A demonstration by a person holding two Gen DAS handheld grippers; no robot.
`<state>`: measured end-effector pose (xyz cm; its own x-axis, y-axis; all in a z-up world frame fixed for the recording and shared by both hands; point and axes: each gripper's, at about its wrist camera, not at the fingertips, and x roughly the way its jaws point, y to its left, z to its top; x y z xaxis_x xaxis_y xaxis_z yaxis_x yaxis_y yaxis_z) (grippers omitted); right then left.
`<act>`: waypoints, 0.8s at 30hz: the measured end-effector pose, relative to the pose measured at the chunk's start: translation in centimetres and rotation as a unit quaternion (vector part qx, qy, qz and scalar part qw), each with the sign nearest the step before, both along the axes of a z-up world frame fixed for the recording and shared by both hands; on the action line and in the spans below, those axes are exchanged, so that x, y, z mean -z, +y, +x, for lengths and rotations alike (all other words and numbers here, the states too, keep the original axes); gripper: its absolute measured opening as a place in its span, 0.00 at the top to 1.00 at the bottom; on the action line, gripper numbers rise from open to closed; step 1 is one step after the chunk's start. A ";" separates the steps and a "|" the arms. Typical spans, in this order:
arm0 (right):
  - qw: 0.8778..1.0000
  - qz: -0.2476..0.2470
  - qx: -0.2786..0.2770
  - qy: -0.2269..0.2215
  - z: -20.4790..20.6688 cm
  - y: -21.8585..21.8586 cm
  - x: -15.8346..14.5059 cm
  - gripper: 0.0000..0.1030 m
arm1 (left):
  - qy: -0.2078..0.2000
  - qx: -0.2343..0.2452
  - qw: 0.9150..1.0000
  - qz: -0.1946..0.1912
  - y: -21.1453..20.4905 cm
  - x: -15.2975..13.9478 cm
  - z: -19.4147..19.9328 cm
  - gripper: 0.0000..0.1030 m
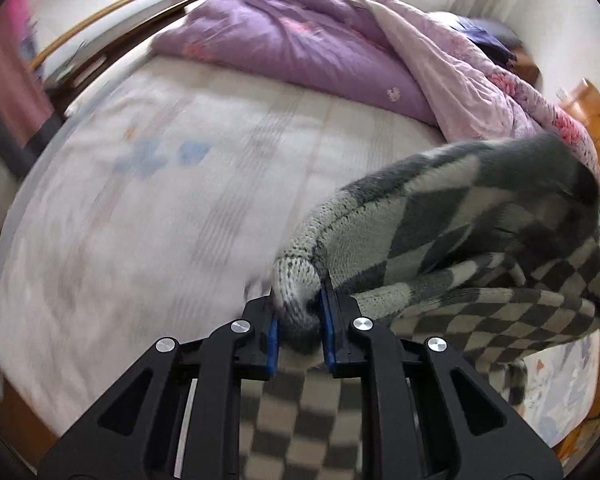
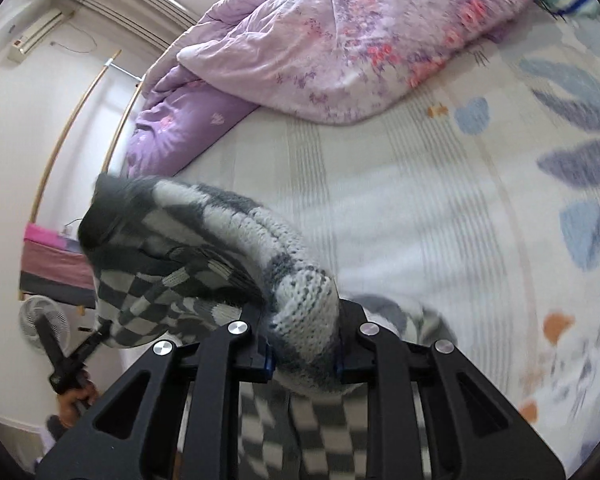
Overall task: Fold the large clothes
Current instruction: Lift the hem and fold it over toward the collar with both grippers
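A grey-and-white checkered knit sweater (image 1: 460, 232) hangs lifted above the bed between both grippers. My left gripper (image 1: 300, 320) is shut on one bunched knit edge of it; the rest drapes off to the right. My right gripper (image 2: 304, 344) is shut on another bunched edge of the sweater (image 2: 188, 248), which stretches off to the left toward the left gripper (image 2: 66, 364), seen at the lower left. The views are blurred by motion.
The bed (image 1: 160, 200) has a white patterned sheet (image 2: 440, 220). A purple floral duvet (image 1: 300, 48) is heaped at the far side (image 2: 340, 40). A fan (image 2: 44, 320) stands beside the bed at left. A wooden floor (image 1: 596, 120) lies at right.
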<state>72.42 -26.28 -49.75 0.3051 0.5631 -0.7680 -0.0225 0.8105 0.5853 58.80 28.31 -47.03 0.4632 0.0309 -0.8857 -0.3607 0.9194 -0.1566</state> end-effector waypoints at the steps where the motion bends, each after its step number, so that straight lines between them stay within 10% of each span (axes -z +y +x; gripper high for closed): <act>1: 1.000 -0.001 -0.004 0.004 -1.8 -0.5 -0.1 0.82 | 0.001 -0.009 1.000 -0.005 -0.2 0.0 -1.5 0.85; 15: 0.987 -0.084 0.005 0.138 -21.3 -3.6 10.1 0.81 | 0.154 -0.005 0.987 -0.049 -1.8 13.2 -21.0 0.83; 24: 0.981 -0.164 0.026 0.105 -24.7 -2.1 8.5 0.66 | 0.144 -0.005 0.986 -0.089 0.3 12.5 -25.5 0.77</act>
